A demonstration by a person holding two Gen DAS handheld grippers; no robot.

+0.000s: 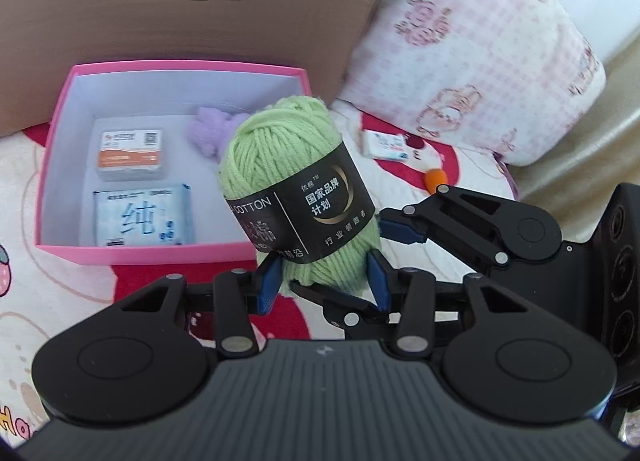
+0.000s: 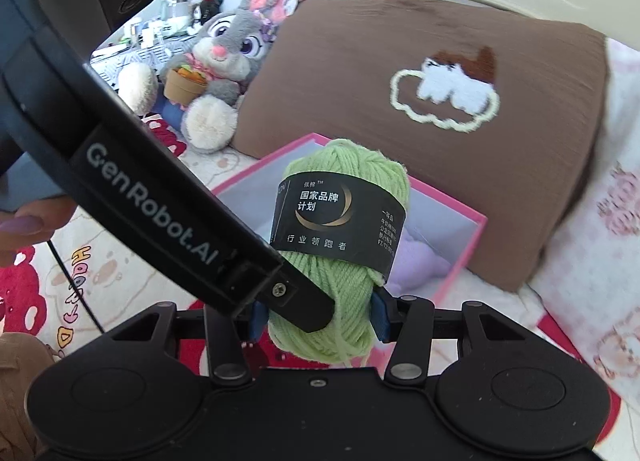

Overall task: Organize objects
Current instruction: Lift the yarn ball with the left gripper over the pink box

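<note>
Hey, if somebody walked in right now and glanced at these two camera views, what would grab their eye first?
First, the green yarn ball with its black label, held up between both grippers: the left gripper clamps its lower end and the right gripper grips it too. Just behind it sits the open pink box on the bed, and further back a grey bunny plush beside the brown pillow.

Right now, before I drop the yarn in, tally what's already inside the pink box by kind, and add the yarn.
Inside the pink box:
Flat printed packets: 2, the orange-labelled packet and the blue-printed packet
Purple fluffy item: 1
Held above the box edge by the left gripper and right gripper:
Green yarn ball: 1
Total: 4
</note>
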